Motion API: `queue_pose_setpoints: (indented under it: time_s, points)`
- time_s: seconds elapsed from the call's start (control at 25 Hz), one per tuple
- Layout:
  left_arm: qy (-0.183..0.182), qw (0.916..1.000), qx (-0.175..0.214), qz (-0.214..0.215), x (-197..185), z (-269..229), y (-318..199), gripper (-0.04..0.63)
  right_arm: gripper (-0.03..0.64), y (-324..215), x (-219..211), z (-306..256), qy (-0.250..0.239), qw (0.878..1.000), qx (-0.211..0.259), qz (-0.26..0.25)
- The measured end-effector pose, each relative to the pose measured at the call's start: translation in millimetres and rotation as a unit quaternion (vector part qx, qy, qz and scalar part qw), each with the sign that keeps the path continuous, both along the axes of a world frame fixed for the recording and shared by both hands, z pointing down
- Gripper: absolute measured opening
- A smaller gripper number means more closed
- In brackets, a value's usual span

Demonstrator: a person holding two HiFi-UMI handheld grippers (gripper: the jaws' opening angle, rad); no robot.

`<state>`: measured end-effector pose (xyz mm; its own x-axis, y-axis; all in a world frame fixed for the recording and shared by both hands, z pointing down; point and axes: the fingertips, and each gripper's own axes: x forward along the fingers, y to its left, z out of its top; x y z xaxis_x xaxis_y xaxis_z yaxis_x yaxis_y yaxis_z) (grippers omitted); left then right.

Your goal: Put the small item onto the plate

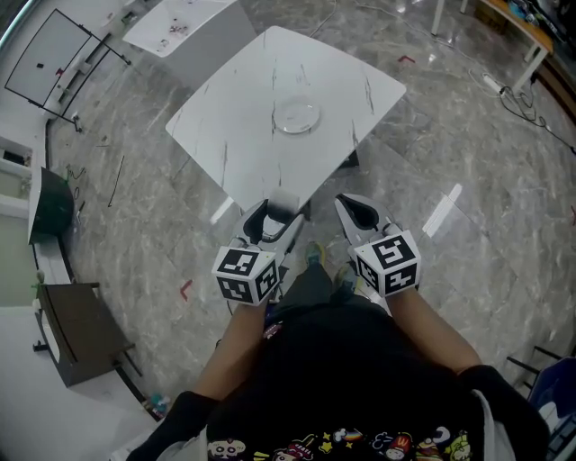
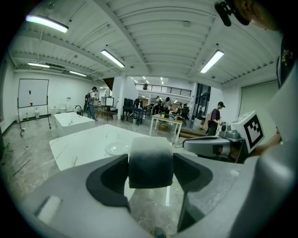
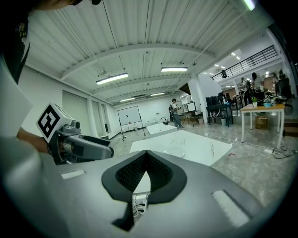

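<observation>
Meanwhile, small item (image 2: 150, 160) between marker-cubed left gripper's (image 1: 274, 214) jaws

The table (image 1: 360, 81) lies open around the plate (image 1: 296, 117), reachable from every side.

The plate (image 1: 296, 117) was found on the surface (image 1: 234, 117), near its middle. The left gripper (image 1: 270, 219) and the right gripper (image 1: 360, 214) were held side by side at the near corner of the surface, the left one closer to that corner. The small item (image 2: 150, 161) was lodged between the left gripper's jaws, well apart from the plate. A second table (image 1: 184, 27) was recorded behind the surface, to the left, with a whiteboard (image 1: 49, 54) placed further left.
</observation>
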<state>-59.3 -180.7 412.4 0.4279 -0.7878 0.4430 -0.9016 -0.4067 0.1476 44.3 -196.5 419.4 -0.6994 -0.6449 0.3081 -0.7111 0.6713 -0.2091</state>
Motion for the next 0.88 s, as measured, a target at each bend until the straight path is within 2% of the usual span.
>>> queue_pose_setpoints:
  time_s: [0.4, 0.88]
  points:
    - [0.005, 0.9997, -0.019, 0.017, -7, 17, -49, 0.307, 0.025, -41, -11, 14, 0.017, 1.000, -0.015, 0.008]
    - [0.006, 0.9979, -0.041, 0.051, -28, 41, -135, 0.307, 0.025, -100, -42, 31, 0.030, 0.998, -0.042, 0.031]
